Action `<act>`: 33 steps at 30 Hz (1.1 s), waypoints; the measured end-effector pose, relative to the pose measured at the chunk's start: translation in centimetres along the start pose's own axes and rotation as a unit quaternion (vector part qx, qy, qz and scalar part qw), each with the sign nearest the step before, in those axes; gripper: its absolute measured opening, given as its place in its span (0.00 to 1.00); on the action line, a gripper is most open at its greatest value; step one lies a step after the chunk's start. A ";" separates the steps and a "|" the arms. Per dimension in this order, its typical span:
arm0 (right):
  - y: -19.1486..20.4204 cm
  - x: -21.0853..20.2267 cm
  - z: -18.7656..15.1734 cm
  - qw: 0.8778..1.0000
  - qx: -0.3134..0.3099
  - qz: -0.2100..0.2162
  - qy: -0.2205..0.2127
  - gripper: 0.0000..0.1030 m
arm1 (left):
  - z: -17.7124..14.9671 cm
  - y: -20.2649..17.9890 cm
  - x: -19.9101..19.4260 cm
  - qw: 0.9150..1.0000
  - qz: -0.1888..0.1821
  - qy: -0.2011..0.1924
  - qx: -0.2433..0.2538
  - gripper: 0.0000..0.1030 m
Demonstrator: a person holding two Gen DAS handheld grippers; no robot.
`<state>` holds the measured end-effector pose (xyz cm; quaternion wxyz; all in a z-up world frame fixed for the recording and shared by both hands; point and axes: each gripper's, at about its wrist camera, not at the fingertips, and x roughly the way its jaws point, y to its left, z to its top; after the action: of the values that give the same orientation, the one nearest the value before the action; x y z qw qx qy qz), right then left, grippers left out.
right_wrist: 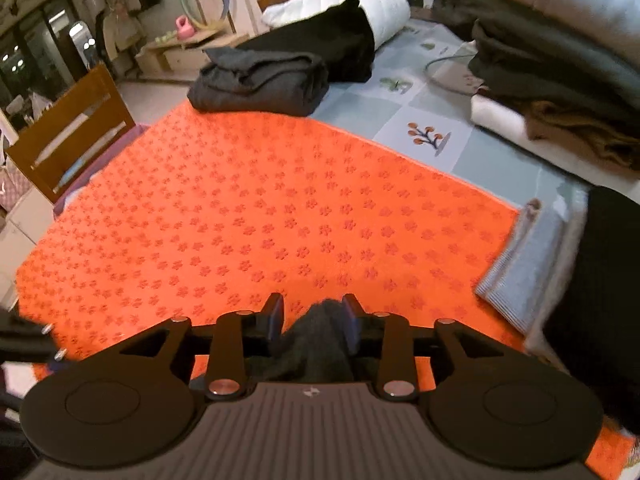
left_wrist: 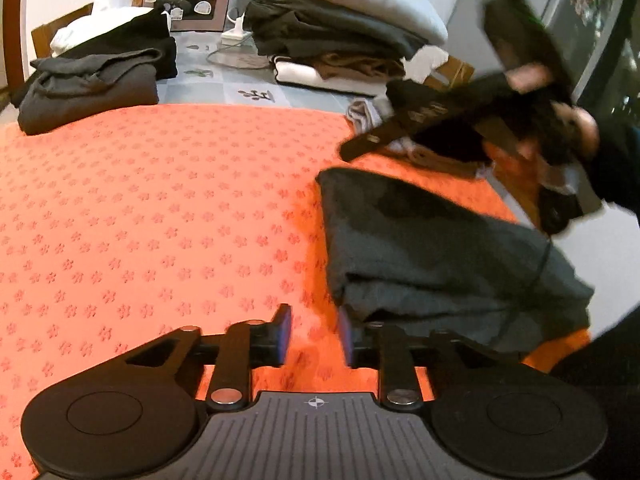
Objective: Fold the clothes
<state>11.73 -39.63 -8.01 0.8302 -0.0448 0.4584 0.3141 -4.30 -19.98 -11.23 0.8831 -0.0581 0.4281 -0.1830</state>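
1. Left gripper: jaws apart, nothing between them, low over the orange mat.
2. Dark grey garment: folded bundle on the mat, just right of the left gripper's right finger; touching or not cannot be told.
3. Right gripper: jaws clamped on a bunch of dark grey cloth, which runs back toward the gripper body.
4. Folded grey stack: at the mat's far edge, well apart from both grippers.
5. Clothes pile: far right of the table, beyond the mat.
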 end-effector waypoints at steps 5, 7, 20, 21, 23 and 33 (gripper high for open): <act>0.0 -4.6 -2.9 0.999 0.038 -0.019 -0.019 0.50 | 2.1 1.4 0.7 0.999 -0.025 -0.004 -0.035 0.51; 0.2 -5.9 -4.3 0.998 0.059 -0.026 -0.022 0.50 | 3.3 2.3 1.4 0.998 -0.034 -0.004 -0.054 0.52; 6.7 -7.2 -10.6 0.977 0.190 -0.066 -0.065 0.54 | 11.1 5.3 7.0 0.993 -0.087 0.066 -0.044 0.55; 7.6 -6.9 -10.5 0.977 0.188 -0.075 -0.068 0.54 | 11.5 5.4 7.6 0.992 -0.093 0.075 -0.039 0.55; 9.2 -6.2 -10.1 0.976 0.184 -0.091 -0.073 0.54 | 12.3 5.6 8.7 0.990 -0.104 0.093 -0.030 0.55; 14.8 -0.4 -7.9 0.968 0.156 -0.181 -0.079 0.54 | 14.5 5.1 13.9 0.969 -0.178 0.173 -0.010 0.53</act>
<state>-2.50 -30.88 -9.08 0.9034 0.0284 0.4191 0.0859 16.28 -21.22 -13.66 0.7484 -0.1092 0.5589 -0.3401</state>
